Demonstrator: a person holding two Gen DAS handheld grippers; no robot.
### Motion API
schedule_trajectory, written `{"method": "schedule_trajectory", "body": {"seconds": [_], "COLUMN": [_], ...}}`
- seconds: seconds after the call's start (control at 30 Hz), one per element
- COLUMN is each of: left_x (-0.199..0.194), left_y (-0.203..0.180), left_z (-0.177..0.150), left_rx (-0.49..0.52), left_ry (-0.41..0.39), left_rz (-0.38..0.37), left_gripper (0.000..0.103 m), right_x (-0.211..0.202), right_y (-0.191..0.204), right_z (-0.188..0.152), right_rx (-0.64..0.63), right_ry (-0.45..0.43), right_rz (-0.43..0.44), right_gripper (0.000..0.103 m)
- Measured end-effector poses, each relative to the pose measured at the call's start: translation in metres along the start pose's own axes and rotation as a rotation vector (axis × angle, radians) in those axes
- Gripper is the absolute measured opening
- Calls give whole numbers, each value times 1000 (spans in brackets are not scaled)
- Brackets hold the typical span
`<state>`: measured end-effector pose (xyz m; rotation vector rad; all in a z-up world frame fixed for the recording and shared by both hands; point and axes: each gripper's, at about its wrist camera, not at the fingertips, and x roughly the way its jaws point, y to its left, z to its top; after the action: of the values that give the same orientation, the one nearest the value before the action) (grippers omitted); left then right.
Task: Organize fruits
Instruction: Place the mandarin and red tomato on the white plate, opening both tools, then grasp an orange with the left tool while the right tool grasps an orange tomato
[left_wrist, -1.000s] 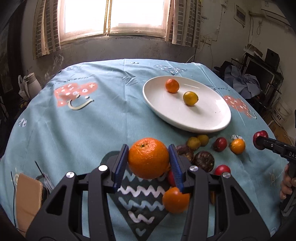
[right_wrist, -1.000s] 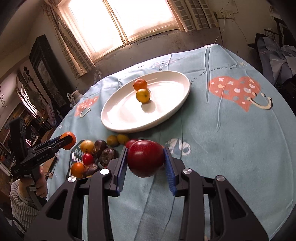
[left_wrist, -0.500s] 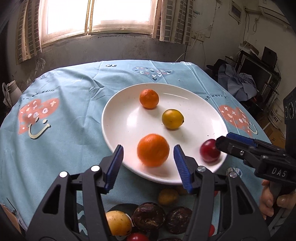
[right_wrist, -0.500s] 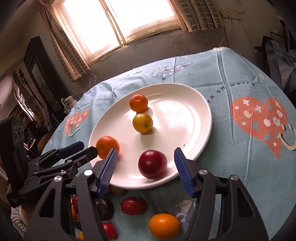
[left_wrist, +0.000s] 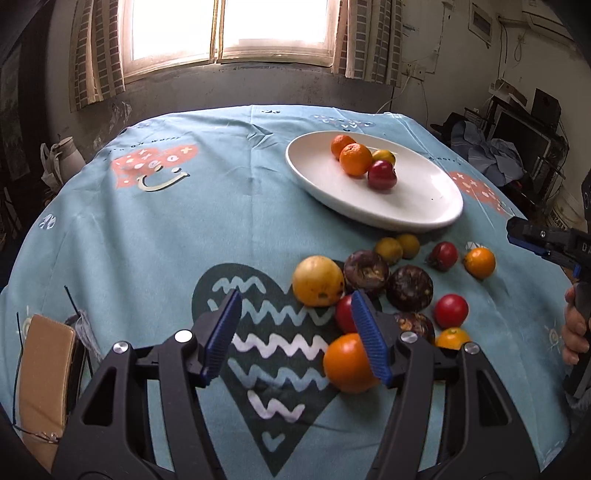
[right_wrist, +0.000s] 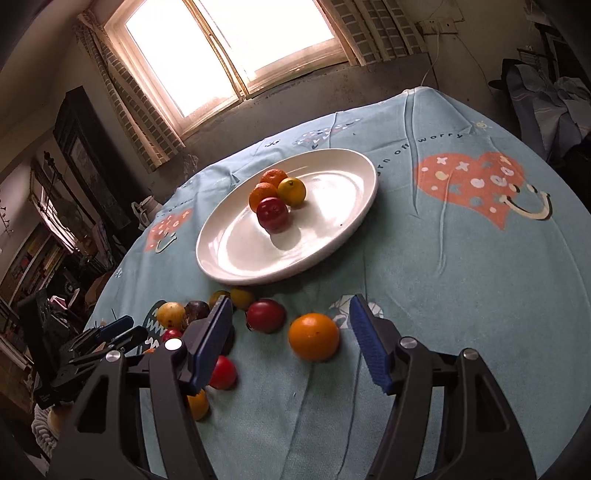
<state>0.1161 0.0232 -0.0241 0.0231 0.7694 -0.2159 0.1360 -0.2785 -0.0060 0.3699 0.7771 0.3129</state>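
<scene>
Left tongs (left_wrist: 295, 338): standing wide, gripping nothing, hovering over the dark heart print on the cloth at the near side of the counter.
Right tongs (right_wrist: 290, 341): gaping wide as well, empty, hanging over the loose fruit just near of the plate.
Plate (right_wrist: 343, 229): sitting white on the far right part of the counter (left_wrist: 166, 229), which is wearing a blue cloth.
Fruit on the plate: two oranges, the nearer orange (left_wrist: 355, 159) and one behind it, a yellow citrus (right_wrist: 291, 191) and a red plum (right_wrist: 272, 212) are crowding together, touching one another.
Loose pile: lying on the cloth near of the plate, just right of the heart print.
Big yellow fruit (left_wrist: 318, 281): resting at the left end of the pile, beside two dark purple fruits (left_wrist: 388, 278).
Large orange (left_wrist: 347, 362): lying right beside the right finger of the left tongs; whether they are touching I cannot tell.
Round orange (right_wrist: 314, 336): sitting on the cloth between the right tongs' fingers, apart from both pads.
Red fruit (right_wrist: 266, 315): lying just left of it.
Brown wallet (left_wrist: 44, 373): lying at the near left edge.
</scene>
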Motion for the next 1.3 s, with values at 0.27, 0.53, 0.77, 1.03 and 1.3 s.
{"method": "schedule_trajectory", "body": {"seconds": [0.27,0.53,0.77,1.03,1.3], "left_x": [-11,10,17,8,8], "left_y": [-17,-17,-21,-12,-12], "left_z": [-25,-24,-25,-21,-21], "left_rx": [99,95,97,57,63], "left_ry": [31,106,129,83,84], "left_rz": [-56,-85,-135,-96,-88], "left_gripper": [64,63,40,40,40], "right_x": [3,4,8,18,31], "right_y": [-5,-1,-3,-2,1], "right_z": [-2,-4,-5,-8,-13], "right_rx": [17,0,7,3,-22], "right_ry": [15,22,41,81,119], "right_rz": [-9,-22,-32,-30,-37], "right_gripper": [66,66,66,66,60]}}
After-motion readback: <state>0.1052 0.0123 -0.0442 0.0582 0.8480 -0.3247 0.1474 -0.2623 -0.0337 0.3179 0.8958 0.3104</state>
